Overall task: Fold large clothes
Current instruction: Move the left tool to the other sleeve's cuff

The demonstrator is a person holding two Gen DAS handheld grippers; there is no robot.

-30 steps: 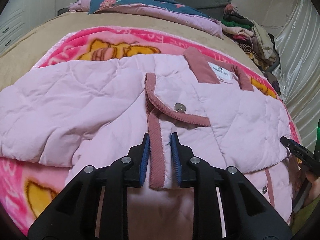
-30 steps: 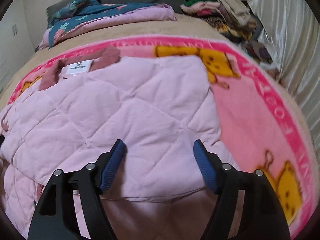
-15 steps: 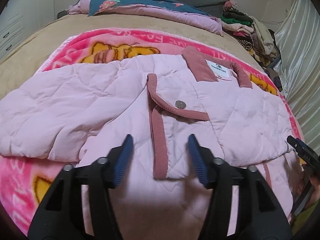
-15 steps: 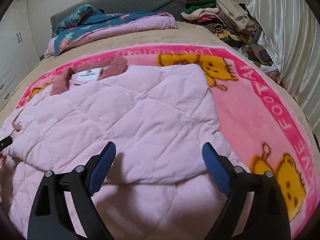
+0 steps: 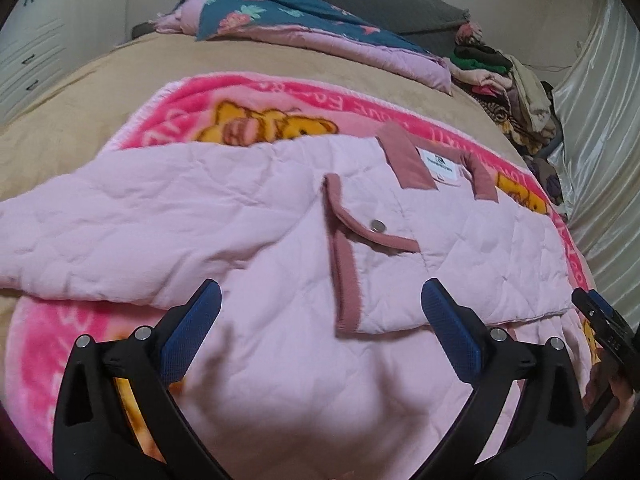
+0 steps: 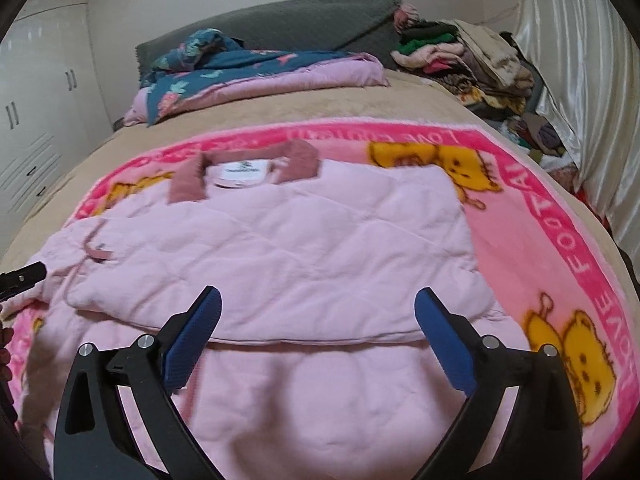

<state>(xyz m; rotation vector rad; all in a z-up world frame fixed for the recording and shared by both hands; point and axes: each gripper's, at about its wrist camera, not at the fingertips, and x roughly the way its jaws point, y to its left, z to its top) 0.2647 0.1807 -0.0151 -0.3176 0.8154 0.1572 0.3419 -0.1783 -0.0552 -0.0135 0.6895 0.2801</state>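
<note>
Pink quilted jacket [image 5: 248, 224] spread flat on the pink cartoon blanket [image 6: 532, 216], collar [image 6: 300, 158] at the far end near the folded flowery quilt [image 6: 248, 68]. Right side of the jacket folded over the middle, trimmed front flap [image 5: 348, 248] lying on top. Left sleeve [image 5: 100, 232] sticking out past the jacket's edge, not folded in yet. Left gripper [image 5: 320, 328] hovering over the jacket's near part, jaws opening wide, nothing pinched between them. Right gripper [image 6: 318, 330] the same, jaws opening over the folded edge, only loose cloth below. Could go wrong from here: puffy cloth may spring back and undo the fold with nothing pressing on it. Could also snag a blue pad [image 5: 192, 336] on the jacket while low and drag the flap crooked. Sleeve left sticking out would make a lumpy fold.
</note>
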